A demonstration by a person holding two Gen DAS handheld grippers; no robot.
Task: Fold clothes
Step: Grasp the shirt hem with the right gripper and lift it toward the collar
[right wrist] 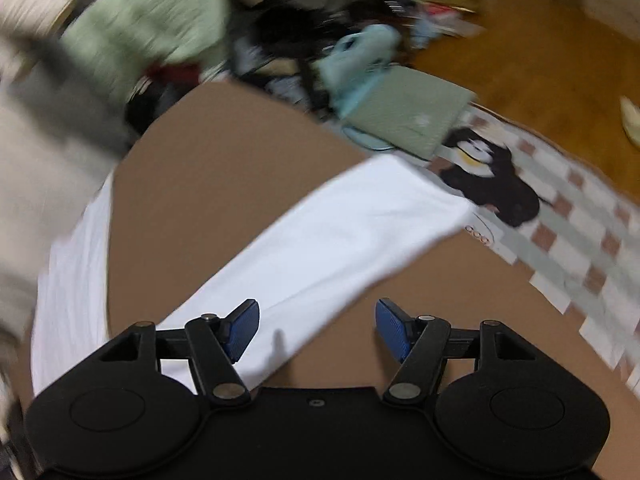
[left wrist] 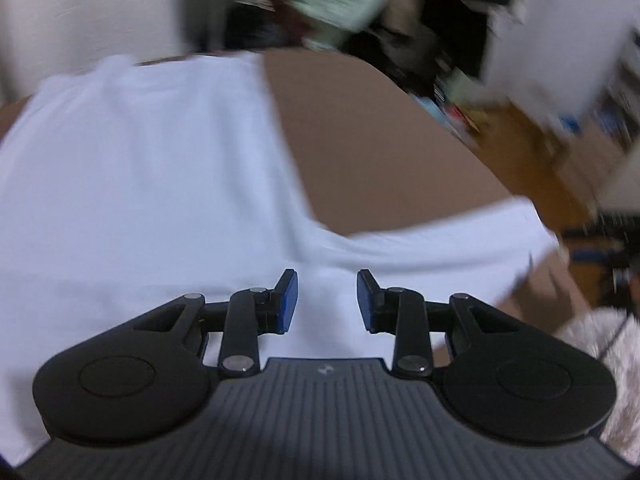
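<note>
White shirt (left wrist: pixel 140 184) lies spread on the brown board (left wrist: pixel 380 140), filling the left and lower part of the left wrist view; one sleeve (right wrist: pixel 340 232) runs diagonally across the right wrist view's centre. My left gripper (left wrist: pixel 327 300) has jaws apart, nothing between them; right gripper (right wrist: pixel 317 330) likewise, wider. I judge the sleeve not yet folded in, so most folds remain. Both views are blurred.

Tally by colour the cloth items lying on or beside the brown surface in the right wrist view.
White: 1, the white cotton garment
Sage green: 1, the folded green cloth
Checked: 1, the checked mat with a black-and-white animal print
Total: 3
</note>
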